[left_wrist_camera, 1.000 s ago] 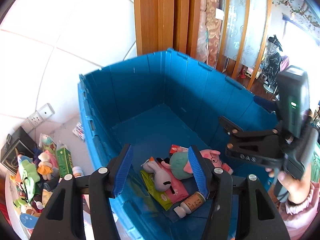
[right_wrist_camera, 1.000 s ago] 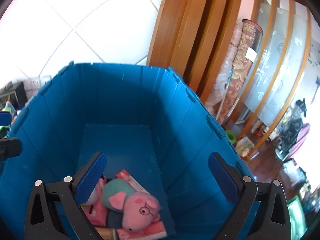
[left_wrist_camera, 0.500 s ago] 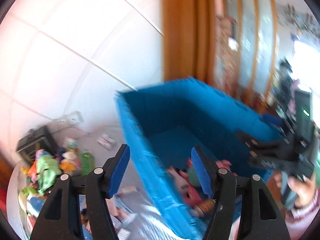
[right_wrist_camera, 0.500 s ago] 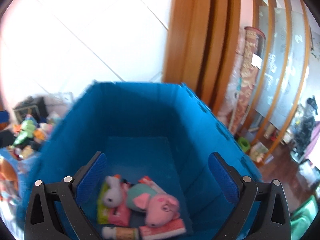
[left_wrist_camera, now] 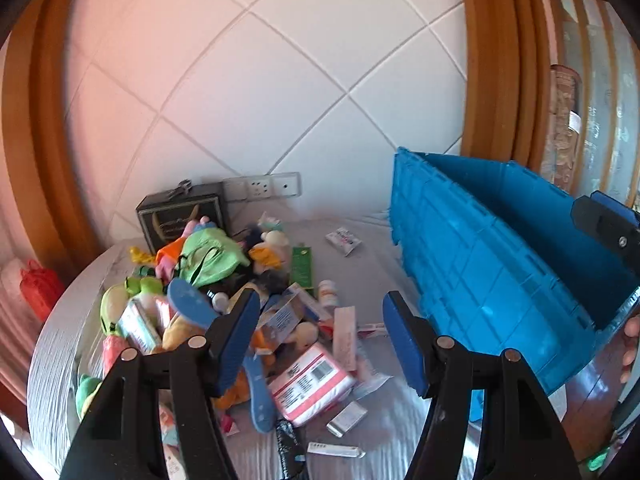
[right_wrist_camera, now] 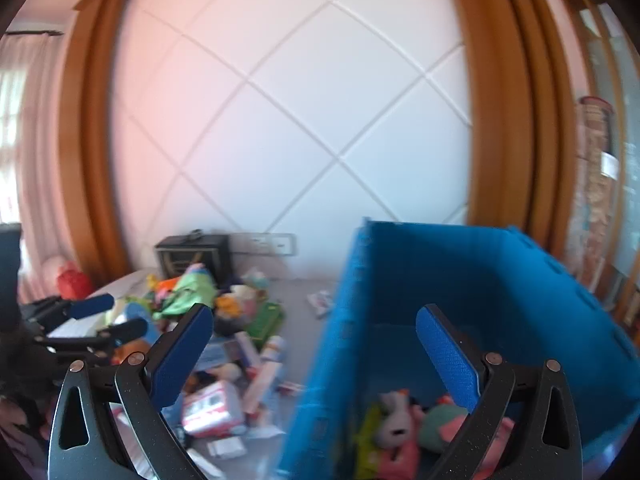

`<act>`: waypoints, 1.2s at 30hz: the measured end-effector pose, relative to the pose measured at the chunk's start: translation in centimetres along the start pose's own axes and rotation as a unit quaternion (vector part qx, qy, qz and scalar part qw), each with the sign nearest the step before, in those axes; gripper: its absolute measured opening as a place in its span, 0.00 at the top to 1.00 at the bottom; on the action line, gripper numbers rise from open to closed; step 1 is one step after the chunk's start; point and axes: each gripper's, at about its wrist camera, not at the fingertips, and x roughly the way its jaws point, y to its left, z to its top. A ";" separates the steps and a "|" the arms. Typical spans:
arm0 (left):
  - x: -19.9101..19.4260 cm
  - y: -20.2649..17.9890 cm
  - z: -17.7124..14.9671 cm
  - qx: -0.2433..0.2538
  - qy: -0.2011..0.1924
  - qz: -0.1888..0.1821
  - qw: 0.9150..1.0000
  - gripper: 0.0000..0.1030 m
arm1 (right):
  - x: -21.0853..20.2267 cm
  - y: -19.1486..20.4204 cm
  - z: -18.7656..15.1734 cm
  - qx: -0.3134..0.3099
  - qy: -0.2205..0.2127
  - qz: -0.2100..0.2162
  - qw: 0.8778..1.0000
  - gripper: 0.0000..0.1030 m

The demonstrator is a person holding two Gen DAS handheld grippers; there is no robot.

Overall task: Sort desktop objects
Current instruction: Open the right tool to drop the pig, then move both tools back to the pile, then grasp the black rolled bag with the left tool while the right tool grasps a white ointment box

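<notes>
The left tongs (left_wrist_camera: 318, 340) hang over the desk (left_wrist_camera: 372, 264) with their blue pads apart and nothing between them; their jaws have just been opening. Below and beyond them lies a heap of toys and packets (left_wrist_camera: 208, 300): a green soft toy (left_wrist_camera: 208, 254), a pink-and-white packet (left_wrist_camera: 310, 384), a small white bottle (left_wrist_camera: 328, 293) and a blue insole-shaped piece (left_wrist_camera: 260, 394). A black box (left_wrist_camera: 182, 216) stands at the far edge by the wall sockets (left_wrist_camera: 264, 186).

To the right stands a blue crate (left_wrist_camera: 480, 280), its near corner just beside the heap. The right tongs (right_wrist_camera: 316, 356) stand wide apart and empty over the crate's left wall. Inside the crate, at the near end, lie a pink pig toy (right_wrist_camera: 444, 424) and a white rabbit toy (right_wrist_camera: 394, 420), touching each other.
</notes>
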 end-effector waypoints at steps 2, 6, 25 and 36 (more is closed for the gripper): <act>0.5 2.6 -1.8 -0.025 0.014 0.013 1.000 0.39 | 0.8 2.3 -0.5 -0.014 0.000 0.031 0.999 0.00; 2.1 6.4 -5.6 -0.058 0.066 0.036 0.996 0.39 | 2.7 7.4 -2.0 -0.049 0.013 0.087 0.995 0.00; 12.6 5.9 -20.8 -0.048 0.258 -0.006 0.965 0.39 | 15.2 11.3 -19.9 -0.022 0.307 0.130 0.943 0.00; 15.7 4.5 -23.8 -0.037 0.289 -0.022 0.956 0.66 | 17.0 9.7 -25.4 -0.018 0.383 0.128 0.915 0.14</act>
